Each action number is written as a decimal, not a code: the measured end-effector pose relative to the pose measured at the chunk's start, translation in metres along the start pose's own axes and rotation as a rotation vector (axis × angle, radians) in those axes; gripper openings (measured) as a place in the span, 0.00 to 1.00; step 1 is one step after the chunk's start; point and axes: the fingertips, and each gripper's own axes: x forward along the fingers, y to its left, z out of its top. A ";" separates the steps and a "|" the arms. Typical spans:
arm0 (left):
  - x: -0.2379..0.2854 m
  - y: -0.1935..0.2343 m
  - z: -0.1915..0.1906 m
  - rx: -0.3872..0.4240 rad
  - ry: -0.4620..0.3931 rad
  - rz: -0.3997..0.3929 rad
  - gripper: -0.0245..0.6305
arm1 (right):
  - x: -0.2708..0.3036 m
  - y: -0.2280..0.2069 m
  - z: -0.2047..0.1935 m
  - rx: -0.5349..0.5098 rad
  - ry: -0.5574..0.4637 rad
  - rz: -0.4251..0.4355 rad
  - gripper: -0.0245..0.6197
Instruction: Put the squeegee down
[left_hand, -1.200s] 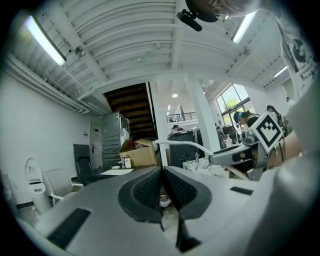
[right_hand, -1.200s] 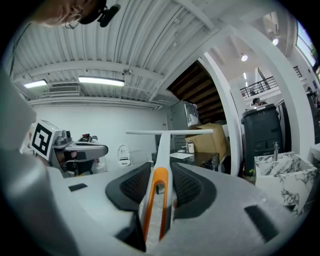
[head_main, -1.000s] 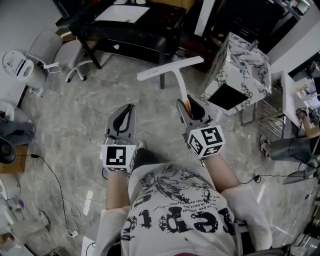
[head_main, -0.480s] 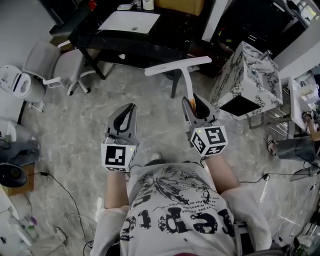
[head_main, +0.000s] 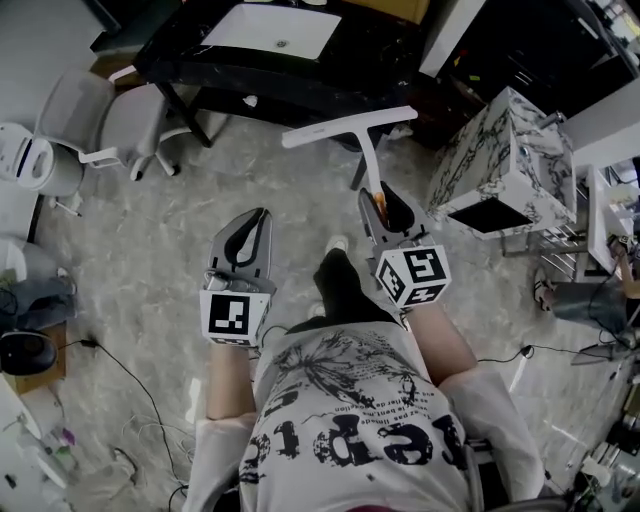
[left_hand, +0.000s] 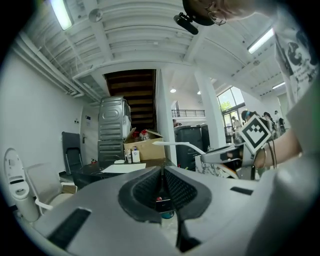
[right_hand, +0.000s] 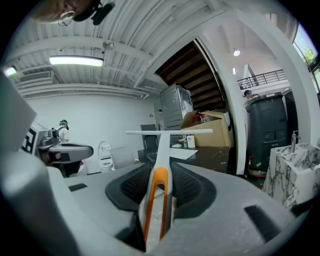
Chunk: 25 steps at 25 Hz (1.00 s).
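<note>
1. Right tongs (head_main: 383, 205): clamped on the handle of the squeegee, with the ribbed pads pressing on both sides of it. They are held out in front of the person's body.
2. Squeegee (head_main: 350, 126): white, with an orange band around the handle's lower part. The handle runs forward out of the right tongs and the long blade sits crosswise at the far end. It is carried in the air above the floor, clear of any surface. In the head view the blade lies just before the near edge of the black tabletop.
3. Left tongs (head_main: 258, 222): jaws pressed together with nothing between them. They are level, beside the right tongs and apart from the squeegee.
4. Black tabletop (head_main: 330, 70): ahead of the person, with a white sheet (head_main: 272, 32) on it.
5. Office chairs (head_main: 105, 120): pale, at the tabletop's left end.
6. Marble-patterned cabinet (head_main: 510, 150): to the right, on the floor.
7. Floor (head_main: 150, 250): grey and veined, with a black cable (head_main: 122, 375) at lower left.
</note>
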 end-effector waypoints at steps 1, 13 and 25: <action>0.008 0.005 -0.003 -0.002 0.002 0.006 0.07 | 0.009 -0.004 0.000 0.006 -0.001 0.003 0.23; 0.169 0.066 0.012 0.053 -0.003 0.004 0.07 | 0.155 -0.100 0.042 0.014 -0.031 0.005 0.23; 0.332 0.107 0.034 0.071 -0.044 -0.047 0.07 | 0.264 -0.211 0.078 0.035 -0.036 -0.071 0.23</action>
